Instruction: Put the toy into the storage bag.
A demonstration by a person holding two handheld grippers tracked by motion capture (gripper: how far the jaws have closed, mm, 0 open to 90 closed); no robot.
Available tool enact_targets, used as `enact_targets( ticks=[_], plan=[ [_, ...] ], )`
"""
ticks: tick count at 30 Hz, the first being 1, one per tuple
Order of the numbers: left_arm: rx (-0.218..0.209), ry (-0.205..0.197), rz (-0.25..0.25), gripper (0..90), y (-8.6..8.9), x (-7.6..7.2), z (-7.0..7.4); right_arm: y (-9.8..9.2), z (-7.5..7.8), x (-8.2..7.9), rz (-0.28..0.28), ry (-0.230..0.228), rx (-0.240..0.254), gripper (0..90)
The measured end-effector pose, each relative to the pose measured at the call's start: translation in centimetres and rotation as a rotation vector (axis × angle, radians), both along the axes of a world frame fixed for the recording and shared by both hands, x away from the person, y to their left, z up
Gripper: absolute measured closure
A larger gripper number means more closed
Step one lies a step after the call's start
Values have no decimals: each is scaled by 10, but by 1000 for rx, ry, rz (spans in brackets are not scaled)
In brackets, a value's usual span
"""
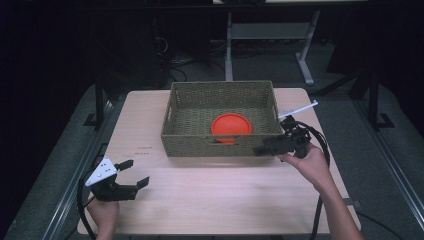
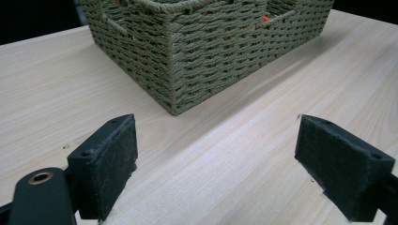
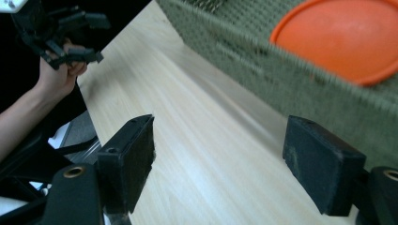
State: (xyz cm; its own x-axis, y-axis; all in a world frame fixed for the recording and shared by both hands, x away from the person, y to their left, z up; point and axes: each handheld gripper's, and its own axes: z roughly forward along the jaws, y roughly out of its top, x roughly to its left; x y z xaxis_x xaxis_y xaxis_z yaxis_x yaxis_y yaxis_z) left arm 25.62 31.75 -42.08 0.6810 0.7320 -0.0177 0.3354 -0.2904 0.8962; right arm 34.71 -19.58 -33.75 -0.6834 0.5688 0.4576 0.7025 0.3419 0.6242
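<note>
Two tongs were in play, one per hand. The left tongs (image 1: pixel 132 172) stood spread wide, their two black padded jaws well apart and gripping nothing; they hovered over the near left part of the surface (image 1: pixel 210 195), held in the person's left hand (image 1: pixel 104 212), with a grey three-cornered plate on top. In the left gripper view the left tongs (image 2: pixel 216 159) framed bare wood between the pads, with the corner of the basket (image 2: pixel 187 51) ahead of them and apart from them.

The right tongs (image 1: pixel 265 148) were also spread, with nothing between the jaws. In the high view they sat just beside the basket's near right corner, gripped by the right hand (image 1: pixel 307 162); whether a jaw touched the woven wall could not be told. In the right gripper view the right tongs (image 3: pixel 218 159) showed light wood between the pads, the right-hand pad lying close against the blurred basket wall (image 3: pixel 291 70).

There was one basket (image 1: pixel 172 135), woven, olive-green and rectangular, standing toward the far middle of the surface. Inside it lay one orange plate (image 1: pixel 231 125), round and flat on the basket floor, nearer the front wall and right of centre. In the right gripper view the orange plate (image 3: pixel 347 37) rose just behind the basket's rim.
</note>
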Motion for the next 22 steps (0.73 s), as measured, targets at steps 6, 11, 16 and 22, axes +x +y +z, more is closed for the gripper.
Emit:
enact_targets(
  ticks=[6,11,16,22],
  plan=[
    [7,-1,-4,126,0,-2,1,-11,-15,-19,-9,4,-7,247],
    [4,-2,2,126,2,-3,1,-22,-25,-34,-21,-8,-5,247],
    [0,-3,5,126,2,-4,1,-39,-40,-49,-54,-36,8,245],
    [10,-9,0,126,-1,-7,2,-54,-60,-69,-82,-89,71,193]
  ],
)
